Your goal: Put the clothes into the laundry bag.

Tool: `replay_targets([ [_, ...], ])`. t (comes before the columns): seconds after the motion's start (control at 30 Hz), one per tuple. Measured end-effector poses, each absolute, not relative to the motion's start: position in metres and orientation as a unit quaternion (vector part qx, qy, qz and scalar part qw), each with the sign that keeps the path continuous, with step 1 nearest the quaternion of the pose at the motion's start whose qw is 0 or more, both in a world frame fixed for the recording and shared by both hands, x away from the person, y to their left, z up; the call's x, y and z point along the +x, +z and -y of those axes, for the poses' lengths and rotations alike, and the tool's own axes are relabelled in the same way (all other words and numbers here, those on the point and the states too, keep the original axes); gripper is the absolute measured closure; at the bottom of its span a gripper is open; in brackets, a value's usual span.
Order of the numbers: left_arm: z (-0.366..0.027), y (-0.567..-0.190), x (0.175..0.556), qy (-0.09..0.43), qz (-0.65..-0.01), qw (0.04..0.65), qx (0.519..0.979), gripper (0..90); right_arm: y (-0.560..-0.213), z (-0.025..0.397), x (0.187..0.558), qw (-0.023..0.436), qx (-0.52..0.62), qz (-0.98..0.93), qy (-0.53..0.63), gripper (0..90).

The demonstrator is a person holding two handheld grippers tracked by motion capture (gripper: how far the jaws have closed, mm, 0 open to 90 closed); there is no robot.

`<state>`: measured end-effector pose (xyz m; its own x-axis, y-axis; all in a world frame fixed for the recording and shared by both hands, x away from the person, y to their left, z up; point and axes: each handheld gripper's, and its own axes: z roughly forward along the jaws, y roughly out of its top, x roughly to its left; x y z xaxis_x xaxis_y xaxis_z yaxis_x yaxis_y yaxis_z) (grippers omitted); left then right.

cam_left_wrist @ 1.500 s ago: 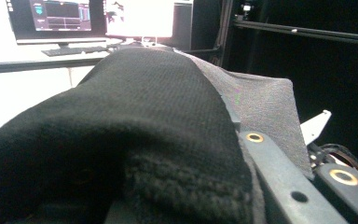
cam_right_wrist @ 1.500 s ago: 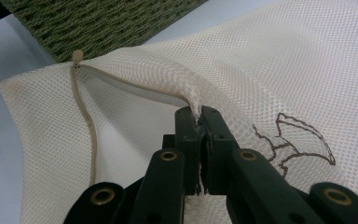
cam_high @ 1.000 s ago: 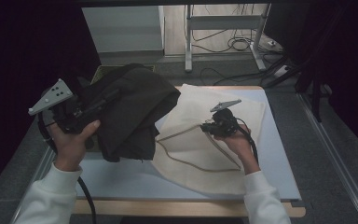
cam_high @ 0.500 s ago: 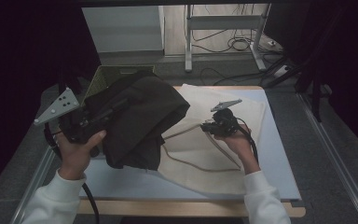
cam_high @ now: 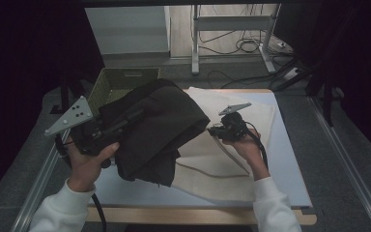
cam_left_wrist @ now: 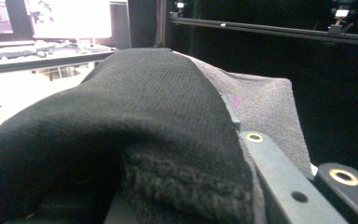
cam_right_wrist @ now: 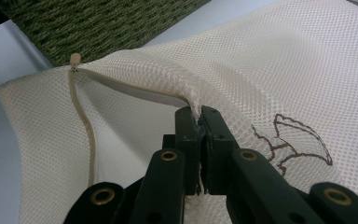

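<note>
White and flat, the surface (cam_high: 290, 159) carries one cream mesh bag (cam_high: 212, 164) and, at its far left corner, one green woven basket (cam_high: 121, 82). One dark garment (cam_high: 159, 130) hangs over the left gripper (cam_high: 101, 135), raised above the bag's left part; whether those jaws are closed cannot be told. The right gripper (cam_right_wrist: 199, 122) is clamped on the bag's upper mesh edge, beside one cream zipper (cam_right_wrist: 86, 135).

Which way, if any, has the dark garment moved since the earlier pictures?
Yes. The dark garment, held by the left gripper, has shifted right, away from the green basket and further over the mesh bag.
</note>
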<state>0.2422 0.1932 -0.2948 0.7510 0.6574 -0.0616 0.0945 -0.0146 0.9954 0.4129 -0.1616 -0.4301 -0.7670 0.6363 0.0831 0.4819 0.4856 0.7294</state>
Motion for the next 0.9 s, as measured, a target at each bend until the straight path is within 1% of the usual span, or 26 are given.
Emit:
replay_targets([
  [0.9, -0.162, -0.305, 0.240, 0.162, -0.244, 0.660, 0.691, 80.1, -0.431, 0.162, 0.415, 0.100, 0.327, -0.853, 0.393, 86.3],
])
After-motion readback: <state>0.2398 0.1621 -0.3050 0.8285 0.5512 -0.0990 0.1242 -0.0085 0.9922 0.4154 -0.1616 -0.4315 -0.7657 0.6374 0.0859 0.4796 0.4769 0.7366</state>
